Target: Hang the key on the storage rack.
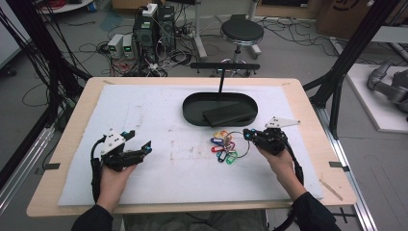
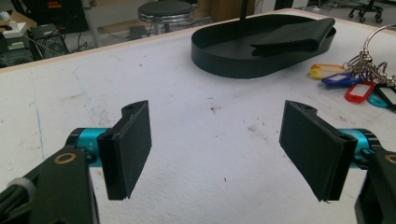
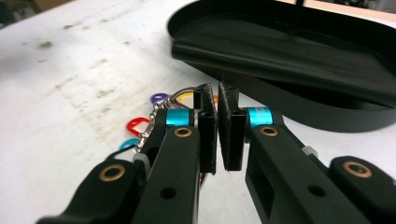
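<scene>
A bunch of coloured key tags [image 1: 223, 147] on a thin metal ring [image 1: 244, 146] lies on the white mat just in front of a black oval tray [image 1: 192, 103]. A flat dark folded piece [image 1: 228, 114] rests in the tray. My right gripper [image 1: 247, 134] is at the ring's right side, its jaws pressed nearly together [image 3: 215, 95] with the ring's wire at their tips; tags [image 3: 137, 123] show just behind its left jaw. My left gripper [image 1: 139, 140] hovers over bare mat at the left, wide open [image 2: 219, 144] and empty. In the left gripper view the tags [image 2: 355, 84] lie far right.
The white mat [image 1: 144, 183] covers most of the wooden table [image 1: 72, 144]. A post [image 1: 221, 79] rises at the tray's far side. Beyond the table stand a round stool [image 1: 242, 32] and computer boxes with cables [image 1: 144, 33]. A dark frame leg [image 1: 337, 77] stands at the right.
</scene>
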The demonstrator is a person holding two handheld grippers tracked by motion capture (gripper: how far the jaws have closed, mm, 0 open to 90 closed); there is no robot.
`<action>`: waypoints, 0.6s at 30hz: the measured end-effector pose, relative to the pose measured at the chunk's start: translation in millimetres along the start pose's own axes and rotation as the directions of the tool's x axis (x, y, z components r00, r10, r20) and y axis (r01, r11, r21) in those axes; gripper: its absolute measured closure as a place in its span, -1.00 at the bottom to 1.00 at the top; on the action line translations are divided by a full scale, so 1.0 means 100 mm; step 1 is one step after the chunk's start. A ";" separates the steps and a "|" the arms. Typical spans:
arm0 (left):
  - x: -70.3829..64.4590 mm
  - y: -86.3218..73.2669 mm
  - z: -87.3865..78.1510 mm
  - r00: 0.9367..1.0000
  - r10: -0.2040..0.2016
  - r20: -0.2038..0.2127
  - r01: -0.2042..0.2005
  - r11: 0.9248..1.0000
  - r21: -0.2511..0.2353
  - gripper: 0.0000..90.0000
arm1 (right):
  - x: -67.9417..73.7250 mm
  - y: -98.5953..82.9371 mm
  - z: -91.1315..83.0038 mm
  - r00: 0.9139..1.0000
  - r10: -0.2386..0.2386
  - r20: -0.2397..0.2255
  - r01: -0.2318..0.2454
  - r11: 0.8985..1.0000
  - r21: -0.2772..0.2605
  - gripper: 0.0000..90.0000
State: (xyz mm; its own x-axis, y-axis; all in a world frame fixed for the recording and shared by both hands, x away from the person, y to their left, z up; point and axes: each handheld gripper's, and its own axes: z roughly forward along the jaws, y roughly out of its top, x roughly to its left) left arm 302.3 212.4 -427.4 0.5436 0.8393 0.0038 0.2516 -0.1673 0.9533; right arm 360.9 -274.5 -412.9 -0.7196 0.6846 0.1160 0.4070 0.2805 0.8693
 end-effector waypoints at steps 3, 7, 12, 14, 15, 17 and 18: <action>0.00 0.00 0.00 1.000 0.000 -0.002 0.000 1.000 0.000 -0.44 | 0.05 0.01 0.00 1.000 -0.009 -0.023 0.009 1.000 -0.003 0.95; 0.00 0.00 0.00 1.000 0.001 -0.002 -0.001 1.000 -0.001 -0.44 | 0.12 0.02 0.03 0.998 -0.028 -0.065 0.028 1.000 0.002 0.94; 0.00 0.00 0.00 1.000 0.000 -0.001 0.000 1.000 0.000 -0.44 | 0.25 0.05 0.06 0.994 -0.052 -0.100 0.053 0.999 0.009 1.00; 0.00 0.00 0.00 1.000 -0.004 0.000 0.004 1.000 0.000 -0.44 | 0.28 0.05 0.09 0.992 -0.065 -0.104 0.068 0.997 0.023 1.00; 0.00 0.00 0.00 1.000 -0.002 -0.001 0.002 1.000 -0.002 -0.44 | 0.29 0.05 0.10 0.992 -0.070 -0.104 0.073 0.997 0.023 1.00; 0.00 0.00 -0.01 1.000 0.003 0.000 -0.003 1.000 -0.002 -0.44 | 0.28 0.05 0.11 0.994 -0.068 -0.091 0.070 0.997 0.027 0.93; 0.00 0.00 -0.01 1.000 0.001 -0.002 -0.001 1.000 0.000 -0.44 | 0.26 0.04 0.12 0.995 -0.065 -0.082 0.068 0.997 0.035 0.92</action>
State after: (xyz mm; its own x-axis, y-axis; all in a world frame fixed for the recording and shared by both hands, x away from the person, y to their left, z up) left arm 301.9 213.1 -427.4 0.5421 0.8403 0.0053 0.2509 -0.1679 0.9534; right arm 350.7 -247.5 -412.1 -0.7883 0.6073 0.0987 0.3765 0.3493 0.8580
